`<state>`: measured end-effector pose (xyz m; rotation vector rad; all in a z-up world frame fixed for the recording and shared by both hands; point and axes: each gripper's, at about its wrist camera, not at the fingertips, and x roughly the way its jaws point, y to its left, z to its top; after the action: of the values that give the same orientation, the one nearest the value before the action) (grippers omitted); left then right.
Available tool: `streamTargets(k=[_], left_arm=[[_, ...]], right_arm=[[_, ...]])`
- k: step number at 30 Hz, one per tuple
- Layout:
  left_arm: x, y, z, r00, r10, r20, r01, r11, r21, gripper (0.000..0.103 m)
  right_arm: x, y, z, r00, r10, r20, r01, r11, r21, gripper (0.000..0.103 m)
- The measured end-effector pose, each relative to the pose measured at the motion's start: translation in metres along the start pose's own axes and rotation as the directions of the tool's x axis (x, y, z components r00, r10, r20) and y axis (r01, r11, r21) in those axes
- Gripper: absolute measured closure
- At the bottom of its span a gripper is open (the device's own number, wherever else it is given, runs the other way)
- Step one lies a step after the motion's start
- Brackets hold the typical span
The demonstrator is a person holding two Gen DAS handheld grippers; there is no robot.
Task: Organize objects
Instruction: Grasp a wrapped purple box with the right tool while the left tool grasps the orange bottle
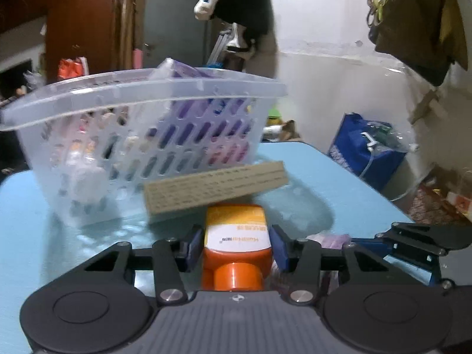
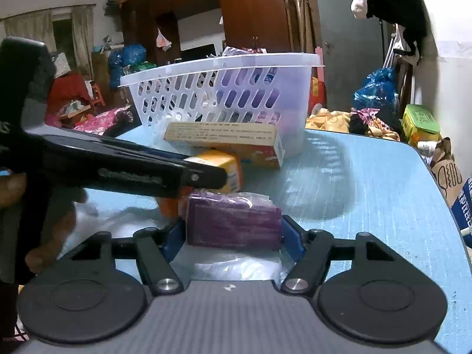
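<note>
I am looking along 2 handheld grippers over a light blue table (image 2: 368,183). My left gripper (image 1: 236,243) has its blue-padded jaws pinching an orange bottle (image 1: 237,236) by its sides, cap end toward the camera, white and yellow label facing up. In the right wrist view this same gripper reaches in from the left as a dark arm, and the bottle's yellow end shows just past its tip.

My right gripper (image 2: 233,233) has its jaws pressed against both ends of a purple packet (image 2: 234,224) wrapped in clear plastic, which sits low on the table right beside the orange bottle. Part of that packet peeks out at the right of the left wrist view.

Just beyond the bottle a flat cardboard box (image 2: 227,141) with printed text on its tan side and orange on its front lies on the table, touching or nearly touching the front wall of a translucent white basket (image 2: 224,88) with slotted sides. Through the slots I see purple packaging and other small items, too blurred to name. The room behind is cluttered
</note>
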<state>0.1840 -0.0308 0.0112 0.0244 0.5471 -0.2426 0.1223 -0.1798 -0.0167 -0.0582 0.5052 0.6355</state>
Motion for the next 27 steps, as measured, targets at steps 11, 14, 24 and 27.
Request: streamTargets(k=[11, 14, 24, 27], left_arm=[[-0.04, 0.032, -0.014, 0.995, -0.017, 0.098, 0.019, 1.0, -0.021, 0.051], [-0.055, 0.044, -0.014, 0.99, -0.02, 0.142, 0.029, 0.998, -0.055, 0.051], [-0.09, 0.07, -0.004, 0.97, -0.017, 0.241, 0.048, 0.991, -0.123, 0.051], [-0.101, 0.075, 0.019, 0.96, -0.019, 0.28, 0.056, 0.991, -0.125, 0.051]], right_arm=[[-0.005, 0.001, -0.004, 0.997, 0.045, 0.067, -0.045, 0.999, -0.001, 0.034], [-0.01, 0.004, -0.002, 0.993, 0.046, 0.108, -0.046, 0.999, -0.007, 0.034], [-0.026, 0.003, 0.016, 0.982, 0.031, 0.188, -0.025, 0.999, -0.032, 0.034], [-0.028, 0.002, 0.041, 0.975, 0.034, 0.218, -0.025, 0.999, -0.044, 0.034]])
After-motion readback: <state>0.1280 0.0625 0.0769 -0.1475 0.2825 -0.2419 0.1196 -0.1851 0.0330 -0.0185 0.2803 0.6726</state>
